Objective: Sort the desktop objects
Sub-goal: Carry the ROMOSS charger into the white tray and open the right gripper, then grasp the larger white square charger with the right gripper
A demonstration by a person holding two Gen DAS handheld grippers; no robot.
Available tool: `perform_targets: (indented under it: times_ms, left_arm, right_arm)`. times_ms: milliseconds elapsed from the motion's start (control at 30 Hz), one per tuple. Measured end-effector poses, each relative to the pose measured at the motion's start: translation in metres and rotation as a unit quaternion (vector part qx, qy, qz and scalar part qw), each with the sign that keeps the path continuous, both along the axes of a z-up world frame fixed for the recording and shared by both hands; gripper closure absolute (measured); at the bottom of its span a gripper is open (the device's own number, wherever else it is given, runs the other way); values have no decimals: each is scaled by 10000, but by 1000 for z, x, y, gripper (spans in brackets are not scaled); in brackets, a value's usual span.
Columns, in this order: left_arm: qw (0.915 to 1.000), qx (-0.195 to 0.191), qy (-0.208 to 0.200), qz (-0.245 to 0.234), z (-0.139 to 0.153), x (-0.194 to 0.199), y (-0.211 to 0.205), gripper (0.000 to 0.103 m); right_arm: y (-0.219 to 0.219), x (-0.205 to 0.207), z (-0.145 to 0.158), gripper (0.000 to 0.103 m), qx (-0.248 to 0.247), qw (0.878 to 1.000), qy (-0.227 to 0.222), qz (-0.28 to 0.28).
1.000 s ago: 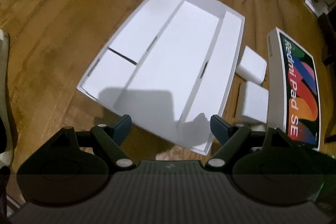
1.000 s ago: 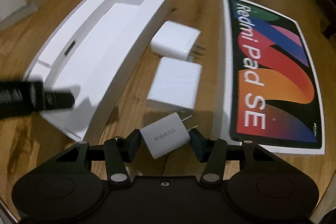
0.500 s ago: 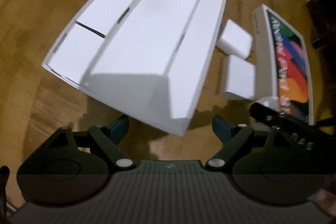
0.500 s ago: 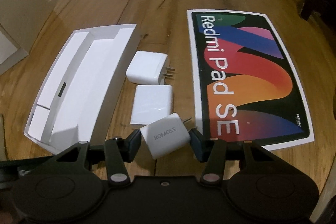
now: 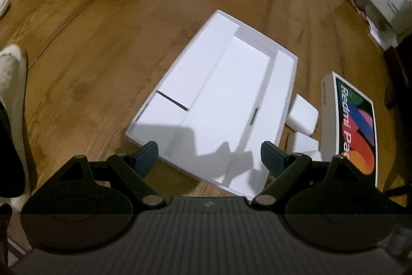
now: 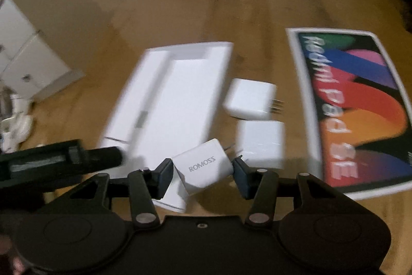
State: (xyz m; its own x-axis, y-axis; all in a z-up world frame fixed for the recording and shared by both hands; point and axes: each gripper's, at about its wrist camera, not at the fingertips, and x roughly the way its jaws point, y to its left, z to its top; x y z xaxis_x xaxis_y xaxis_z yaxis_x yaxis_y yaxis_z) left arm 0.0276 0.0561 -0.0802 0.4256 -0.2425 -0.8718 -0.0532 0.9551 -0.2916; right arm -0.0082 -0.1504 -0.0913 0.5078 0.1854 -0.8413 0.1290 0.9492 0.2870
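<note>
Right wrist view: right tool (image 6: 202,168) clenched on small white ROMOSS charger (image 6: 203,166), glossy plastic cube, prongs angled up-right, held above near corner of white compartment tray (image 6: 180,94). Just beyond: two more white rounded plastic chargers (image 6: 248,101) (image 6: 261,143), resting between tray and Redmi Pad SE box (image 6: 355,105), flat, glossy, multicoloured lid. Polished wooden surface (image 6: 206,12) beneath. Left wrist view: left tool (image 5: 209,152) released, matte black fingers spread wide, empty, over tray's near edge. Against half a second ago: charger carried leftward from beside box to over tray; left tool raised farther from tray.
</note>
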Motion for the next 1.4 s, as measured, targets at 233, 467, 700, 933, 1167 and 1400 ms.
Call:
perform_targets:
  times_ms: [233,467,700,933,1167,1400]
  left_arm:
    - [9992,275,-62,271,1,0,22,16]
    - [9991,163,-13,386,-2,2,35,16]
    - [9991,110,35,404,-4,4,40,16]
    - [9992,40,111,384,-9,6,41,16]
    - [9993,-19,121,354,-7,5,39,16]
    - [9993,-14,99,353,-3,4,33,16]
  right_arm:
    - [39,12,-12,47,464,9978,-218,409]
    - [59,19,-32,47,671,9963,-226,492]
    - [67,27,-48,46,468,9976,-111,496]
    - [81,30,-52,46,-204,9961,322,798]
    - [74,29,-49,46,-438,9918,938,755]
    - [35,25,-25,35,433,9965,668,256]
